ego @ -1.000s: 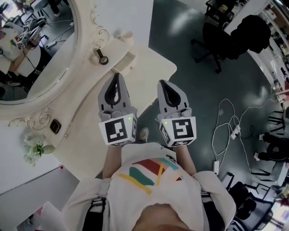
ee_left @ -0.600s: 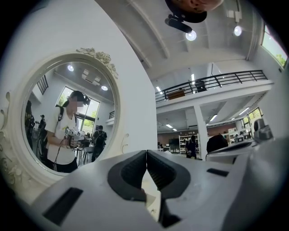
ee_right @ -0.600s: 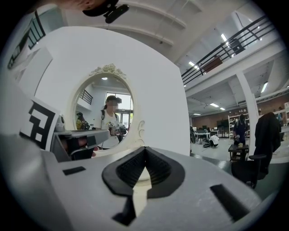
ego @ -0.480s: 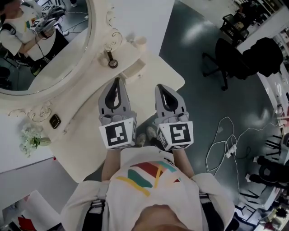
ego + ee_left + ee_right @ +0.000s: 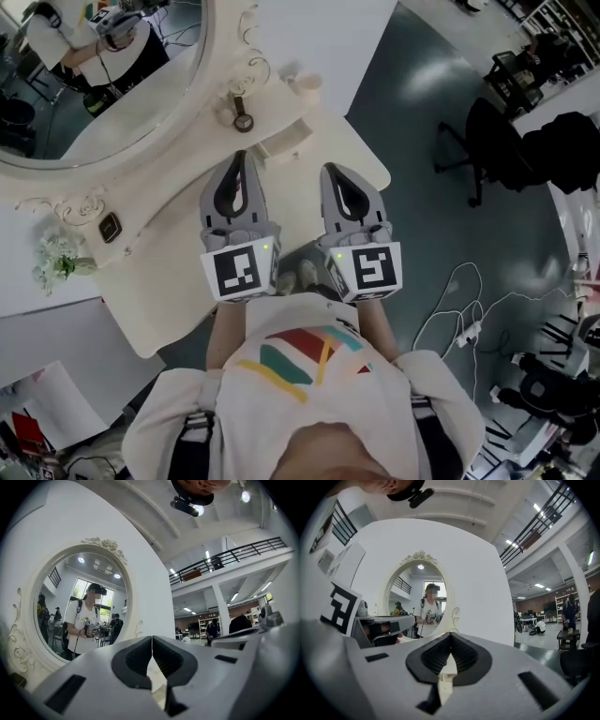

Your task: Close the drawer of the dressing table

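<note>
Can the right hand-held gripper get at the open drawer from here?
Probably yes: the drawer juts out just ahead of the right hand-held gripper, whose jaws are shut, with only bare tabletop between them.

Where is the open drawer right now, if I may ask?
Head view, upper centre: the drawer juts out right of the mirror, by the left gripper.

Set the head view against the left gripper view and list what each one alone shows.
Head view only: the white flowers on the tabletop and the floor cables. Left gripper view only: the ceiling lights and the balcony railing. Both: the oval mirror and the left gripper, its jaws together with nothing between them.
</note>
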{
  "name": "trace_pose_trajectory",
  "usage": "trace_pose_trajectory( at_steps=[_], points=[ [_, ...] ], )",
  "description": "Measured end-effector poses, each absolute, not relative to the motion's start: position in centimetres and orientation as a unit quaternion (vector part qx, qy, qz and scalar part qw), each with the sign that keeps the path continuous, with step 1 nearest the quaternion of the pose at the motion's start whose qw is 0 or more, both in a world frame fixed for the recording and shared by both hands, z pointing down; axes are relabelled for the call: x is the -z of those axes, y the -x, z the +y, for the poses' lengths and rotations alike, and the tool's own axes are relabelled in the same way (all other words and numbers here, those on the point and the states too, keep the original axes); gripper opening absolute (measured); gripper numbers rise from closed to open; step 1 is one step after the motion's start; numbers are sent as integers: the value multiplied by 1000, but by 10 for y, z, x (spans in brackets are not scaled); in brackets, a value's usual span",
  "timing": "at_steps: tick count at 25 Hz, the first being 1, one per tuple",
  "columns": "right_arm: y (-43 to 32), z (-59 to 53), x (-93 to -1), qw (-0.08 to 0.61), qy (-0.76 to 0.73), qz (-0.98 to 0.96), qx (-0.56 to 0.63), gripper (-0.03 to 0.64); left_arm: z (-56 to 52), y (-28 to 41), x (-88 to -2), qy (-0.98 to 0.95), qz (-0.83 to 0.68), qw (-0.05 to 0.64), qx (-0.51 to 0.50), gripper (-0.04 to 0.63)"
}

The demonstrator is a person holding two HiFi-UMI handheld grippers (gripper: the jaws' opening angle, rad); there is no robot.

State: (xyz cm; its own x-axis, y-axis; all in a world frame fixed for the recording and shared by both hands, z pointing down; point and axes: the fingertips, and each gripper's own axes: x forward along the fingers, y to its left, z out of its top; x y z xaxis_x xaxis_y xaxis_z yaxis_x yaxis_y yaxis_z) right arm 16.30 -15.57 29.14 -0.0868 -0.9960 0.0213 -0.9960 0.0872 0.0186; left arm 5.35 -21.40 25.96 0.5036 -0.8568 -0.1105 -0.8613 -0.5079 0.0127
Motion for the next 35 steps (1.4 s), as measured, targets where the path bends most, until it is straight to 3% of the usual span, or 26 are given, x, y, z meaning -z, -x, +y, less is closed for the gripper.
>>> trace_pose_trajectory(
  at_steps=[7,10,24,35],
  points=[
    [-170,-180,-313,48,-644,-763,-10,5,-227,-65,-264,862,504,29,-48,6],
    [-171,-192,-330,66,-630,-773,-26,49,-232,-67,-269,859,509,28,-43,8],
    [-184,-253,-451,178,-577,-790,-108,133,-238,-65,-306,869,493,37,8,8],
    [-182,-271,-530,240,-546,-790,-143,153,-243,-50,-315,855,516,43,39,8]
  ],
)
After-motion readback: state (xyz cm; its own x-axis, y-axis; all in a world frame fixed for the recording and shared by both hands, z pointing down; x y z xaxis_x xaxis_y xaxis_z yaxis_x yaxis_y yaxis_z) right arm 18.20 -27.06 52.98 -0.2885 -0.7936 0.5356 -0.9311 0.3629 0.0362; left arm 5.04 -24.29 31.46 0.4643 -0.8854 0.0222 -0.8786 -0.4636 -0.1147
